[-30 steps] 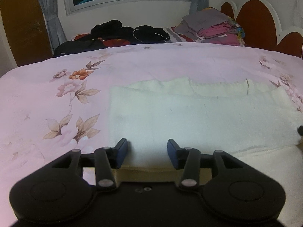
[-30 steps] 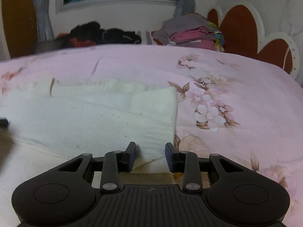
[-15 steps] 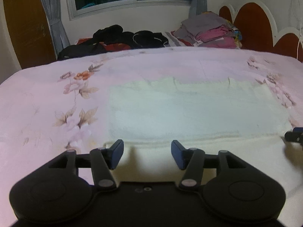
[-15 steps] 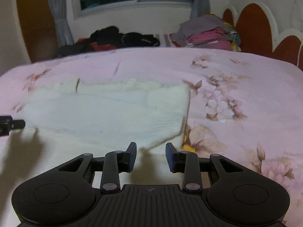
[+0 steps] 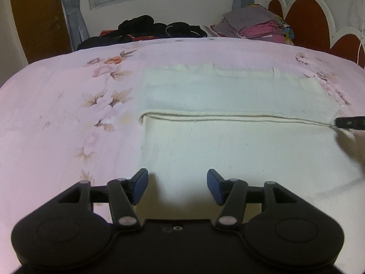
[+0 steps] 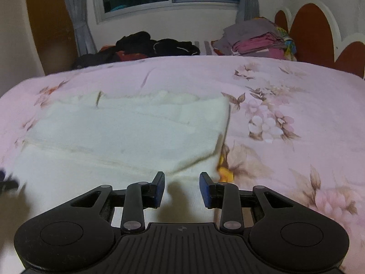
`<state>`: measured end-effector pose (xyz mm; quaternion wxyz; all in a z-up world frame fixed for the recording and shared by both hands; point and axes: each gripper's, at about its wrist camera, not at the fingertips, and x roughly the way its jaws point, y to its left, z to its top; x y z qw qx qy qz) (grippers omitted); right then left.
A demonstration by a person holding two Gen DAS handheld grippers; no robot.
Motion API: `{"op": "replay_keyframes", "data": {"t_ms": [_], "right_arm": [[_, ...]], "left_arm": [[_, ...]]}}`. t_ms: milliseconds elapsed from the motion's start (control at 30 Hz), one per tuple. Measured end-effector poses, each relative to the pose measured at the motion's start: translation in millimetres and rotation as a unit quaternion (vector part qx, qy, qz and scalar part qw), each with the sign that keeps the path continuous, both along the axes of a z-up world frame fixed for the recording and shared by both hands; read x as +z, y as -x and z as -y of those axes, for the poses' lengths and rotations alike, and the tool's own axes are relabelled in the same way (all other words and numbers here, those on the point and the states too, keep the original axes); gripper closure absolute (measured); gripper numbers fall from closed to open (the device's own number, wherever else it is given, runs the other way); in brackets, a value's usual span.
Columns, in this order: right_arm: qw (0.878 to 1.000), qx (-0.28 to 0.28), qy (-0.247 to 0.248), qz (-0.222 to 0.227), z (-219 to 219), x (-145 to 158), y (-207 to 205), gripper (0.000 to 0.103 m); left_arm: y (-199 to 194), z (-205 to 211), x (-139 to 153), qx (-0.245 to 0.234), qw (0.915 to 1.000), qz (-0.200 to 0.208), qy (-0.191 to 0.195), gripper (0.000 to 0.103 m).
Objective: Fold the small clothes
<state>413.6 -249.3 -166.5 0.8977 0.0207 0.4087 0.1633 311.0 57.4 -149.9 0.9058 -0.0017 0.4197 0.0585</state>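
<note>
A cream-white garment [image 5: 228, 96] lies flat on the pink floral bedspread [image 5: 68, 114], with its far part folded toward me over the near part. The fold edge runs across the left wrist view. My left gripper [image 5: 177, 186] is open and empty above the garment's near left part. The garment also shows in the right wrist view [image 6: 127, 132]. My right gripper [image 6: 182, 190] is open and empty just before the folded layer's near right corner. A fingertip of the right gripper [image 5: 349, 122] shows at the right edge of the left wrist view.
A pile of dark clothes [image 5: 146, 30] lies at the far side of the bed under the window. A stack of folded clothes [image 5: 257, 26] sits at the far right, by the red and white headboard [image 5: 308, 18]. A brown door [image 5: 38, 16] stands at the far left.
Both grippers have drawn back toward me and risen from the garment's folded edge, which now lies flat. The left jaws have opened wider.
</note>
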Motion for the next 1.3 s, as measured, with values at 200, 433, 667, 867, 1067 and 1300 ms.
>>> {"op": "replay_keyframes", "data": {"t_ms": [200,433,667,867,1067,1300], "right_arm": [[0.999,-0.015,-0.045,-0.013,-6,-9,-17,0.07],[0.997,-0.026,0.008,0.068,-12,18,0,0.096],[0.993,-0.068,0.048,0.082,5,21,9,0.095],[0.997,-0.031,0.042,0.056,-15,5,-4,0.095],[0.998,-0.056,-0.01,0.031,16,-2,-20,0.092],[0.997,-0.057,0.055,0.021,15,-8,-17,0.091]], "left_arm": [[-2,2,2,-0.012,0.9997,0.013,0.015,0.046],[-5,0,2,-0.017,0.9987,0.024,0.042,0.045],[-10,-1,0,-0.009,0.9987,0.021,0.046,0.044],[-7,5,-1,-0.007,0.9991,0.015,0.039,0.044],[-1,4,0,0.008,0.9992,0.016,0.037,0.042],[9,11,2,0.009,0.9992,0.016,0.035,0.042]]}}
